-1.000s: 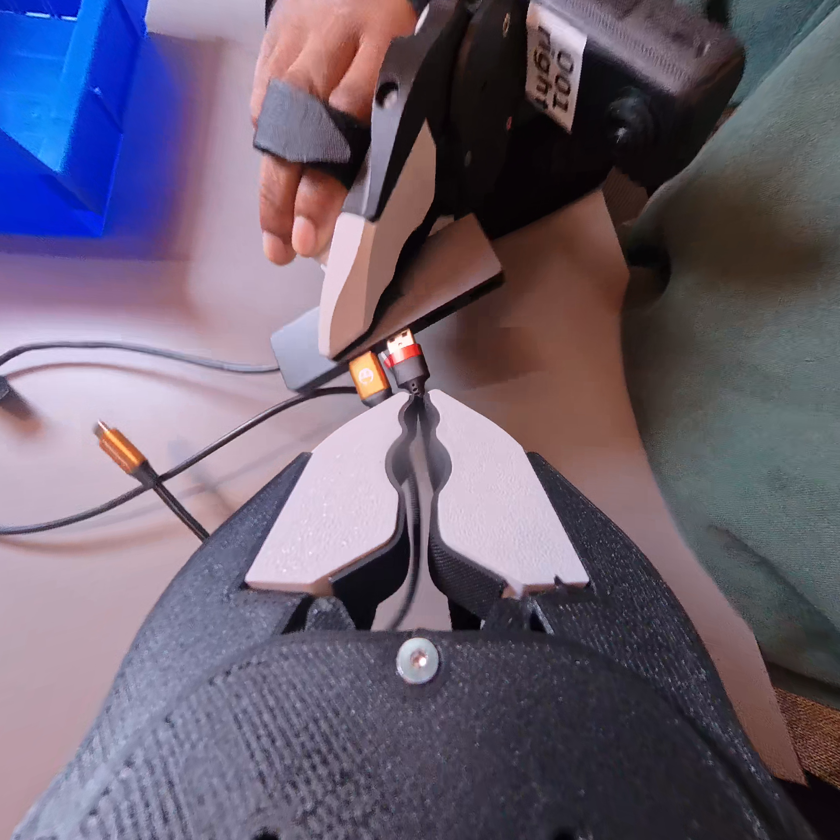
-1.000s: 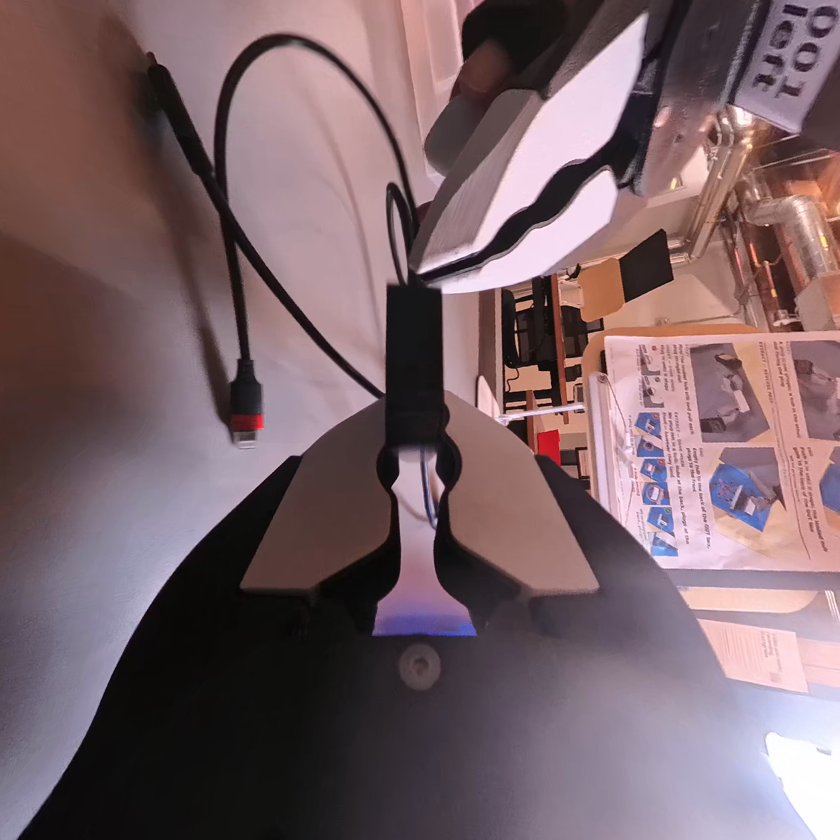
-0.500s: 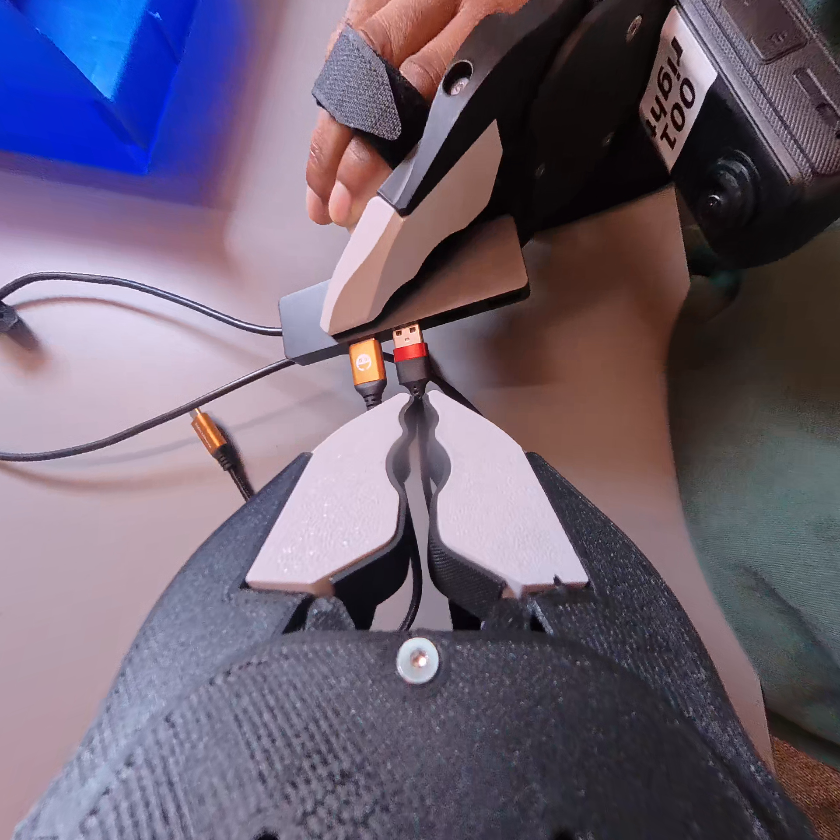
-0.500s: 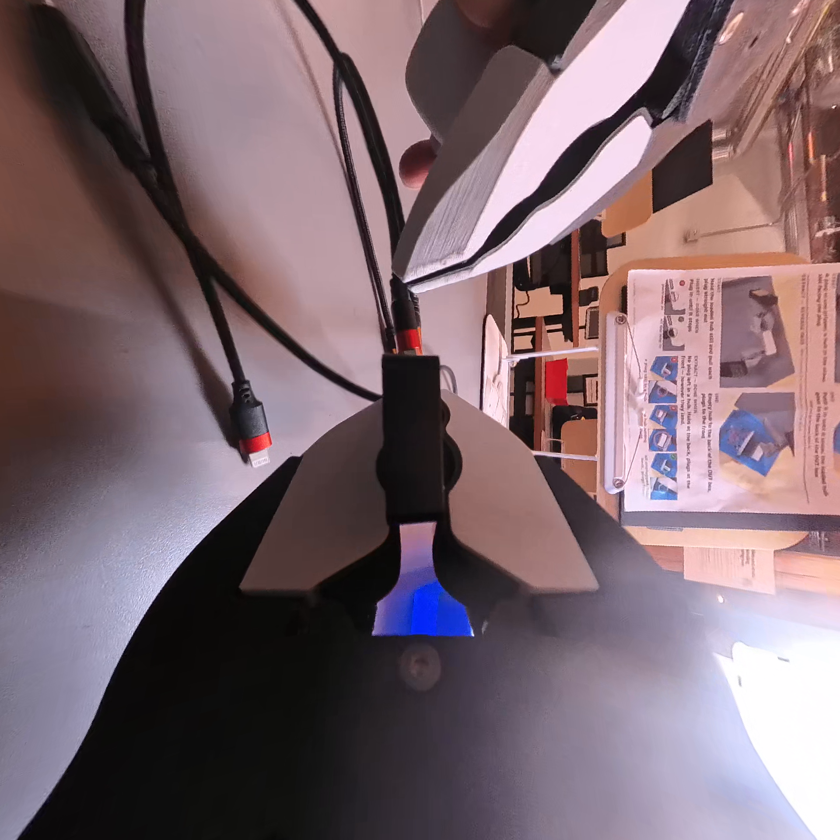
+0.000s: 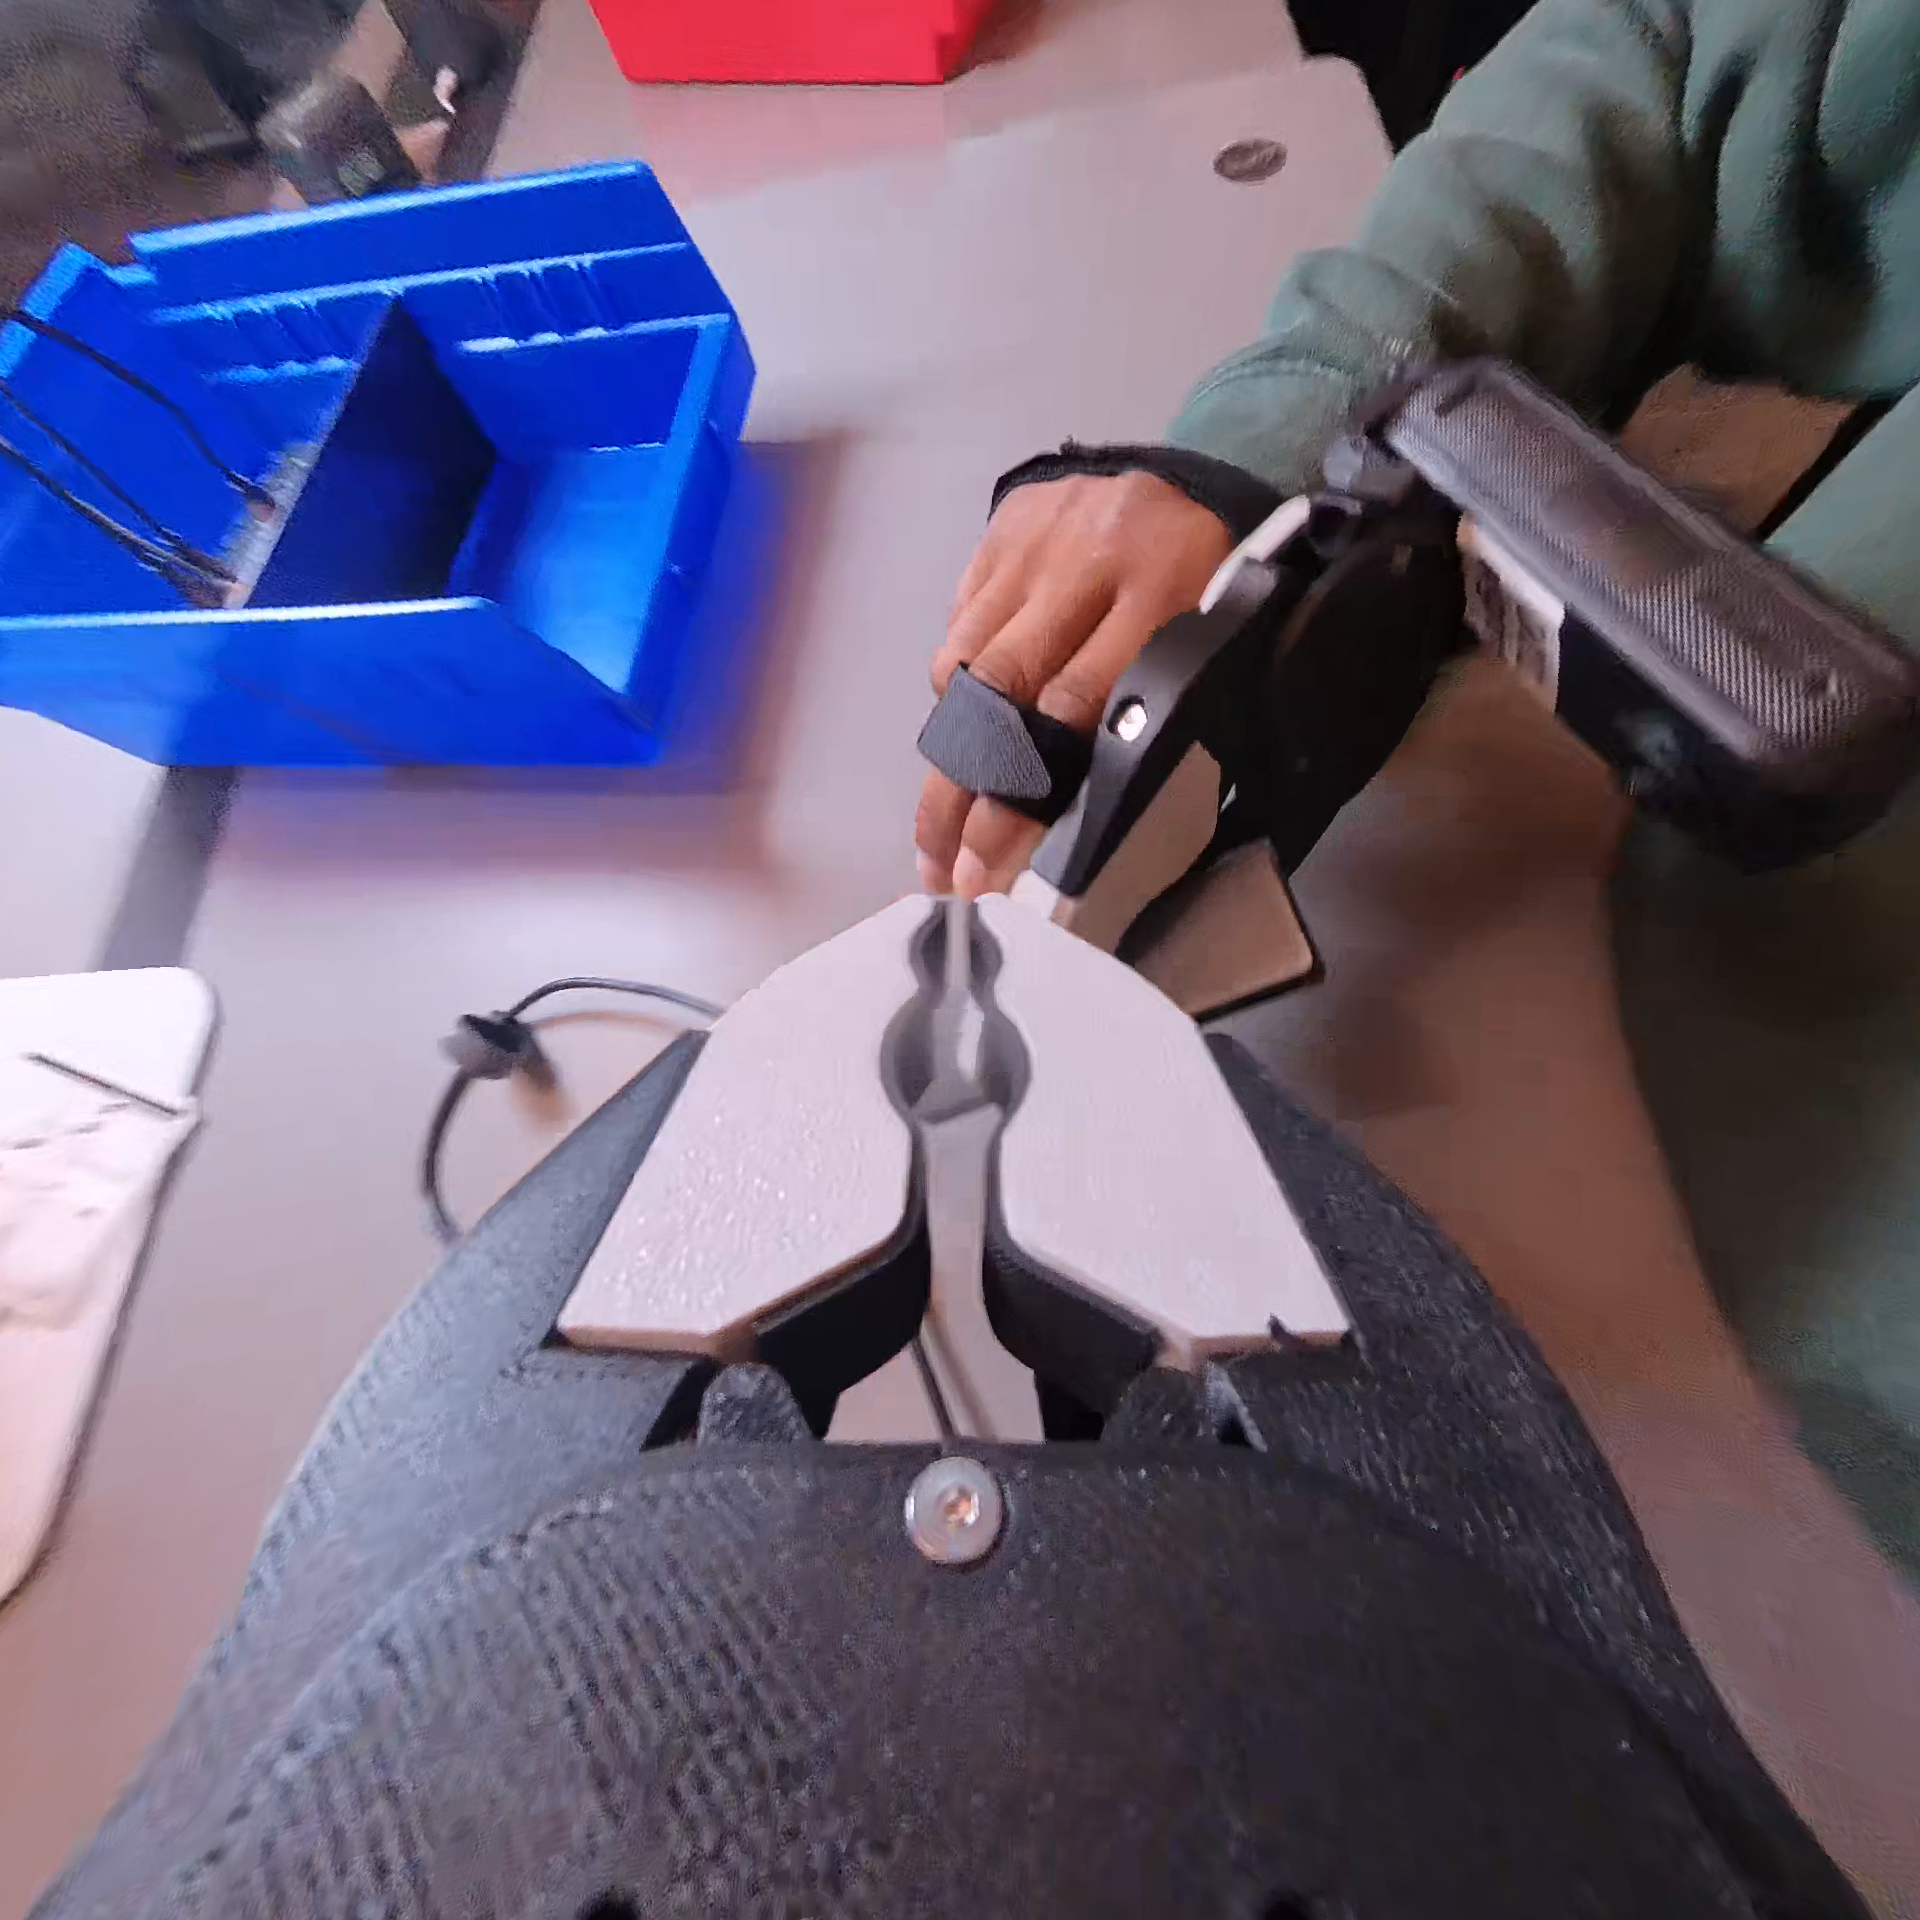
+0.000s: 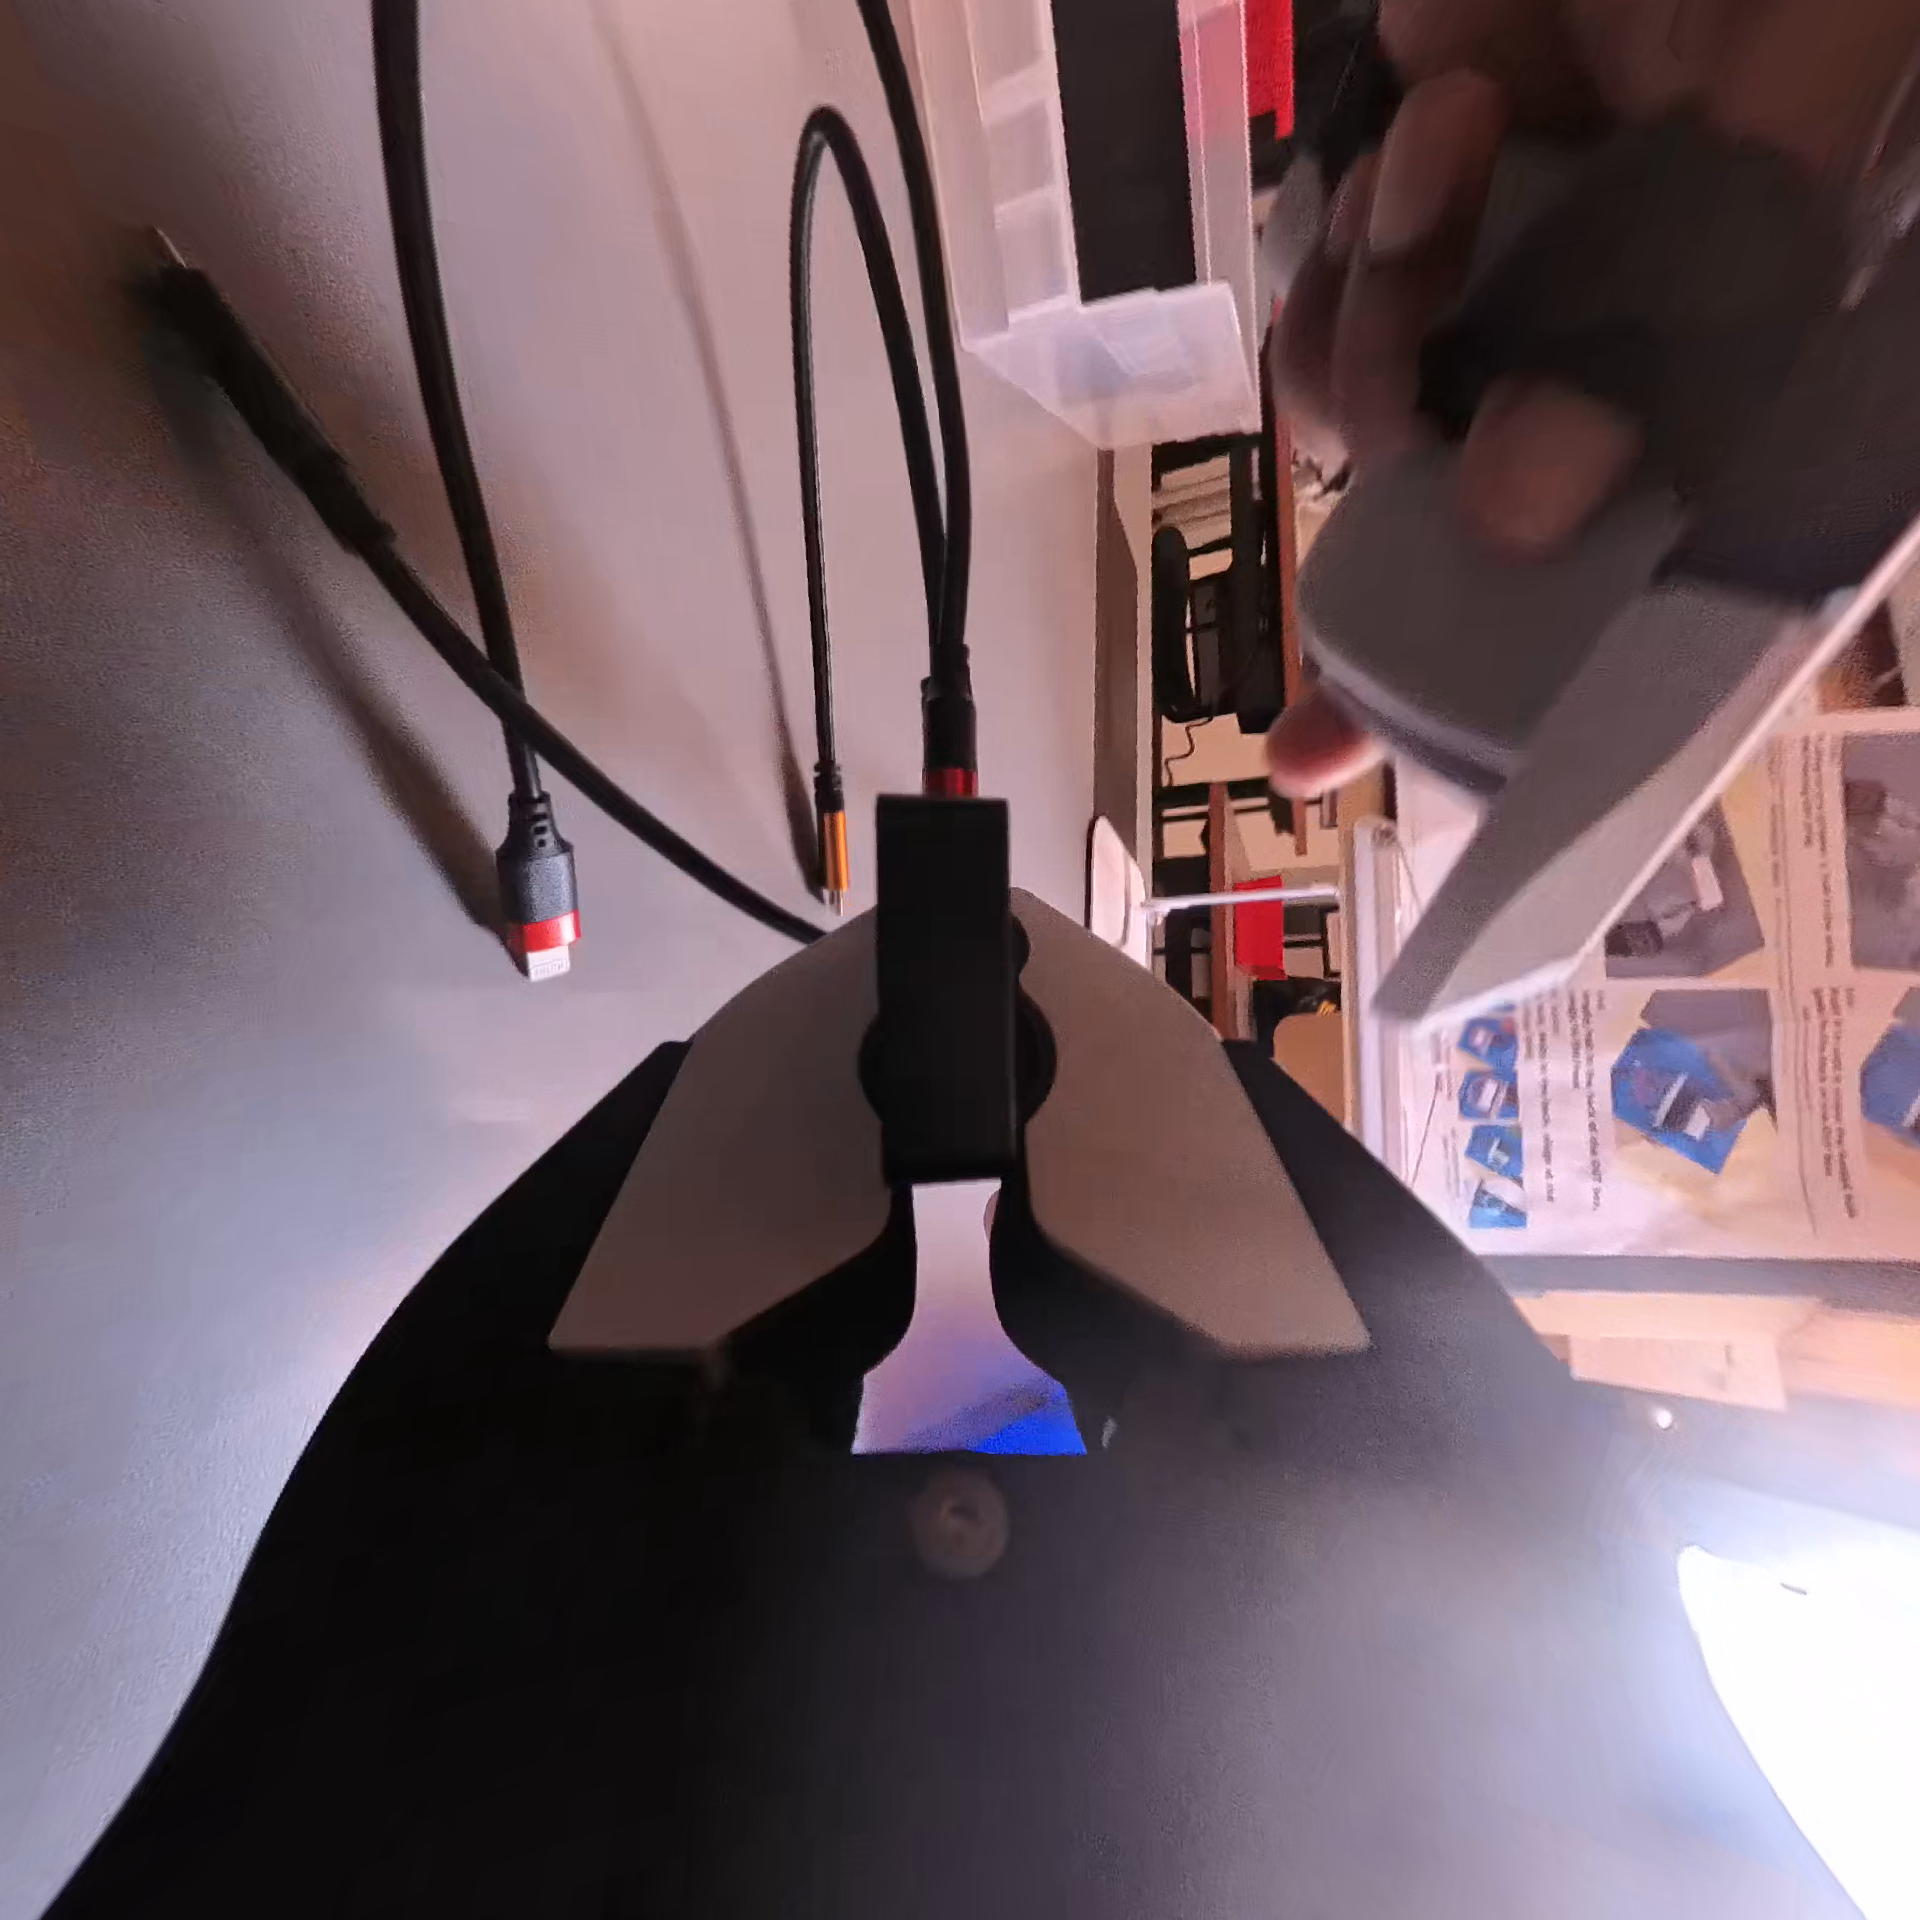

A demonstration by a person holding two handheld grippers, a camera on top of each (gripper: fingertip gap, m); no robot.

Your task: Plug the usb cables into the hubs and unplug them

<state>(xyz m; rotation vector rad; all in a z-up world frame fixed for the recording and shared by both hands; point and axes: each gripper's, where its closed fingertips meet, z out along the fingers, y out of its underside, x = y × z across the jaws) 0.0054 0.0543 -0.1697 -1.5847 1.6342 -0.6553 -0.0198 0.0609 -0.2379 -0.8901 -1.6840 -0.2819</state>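
The right gripper is clamped on a black hub, which stands up between its two pale fingers. A black cable with a red collar is plugged into the far end of the hub. Just left of the hub a thin cable with an orange plug hangs loose, and farther left of the hub a thicker cable ends in a loose red and grey plug against the pale table.

The left gripper has its fingers drawn close together, with only a narrow slit between them and nothing held there. Just beyond its tips is the right gripper, held by a hand in a green sleeve. A blue bin sits well to the left of that hand, a red box lies beyond it, and a thin black cable loops on the table near the left gripper.

To the right of the hub stands a printed sheet with pictures; its writing is too small and blurred to make out. No brand mark shows on the hub or the plugs.
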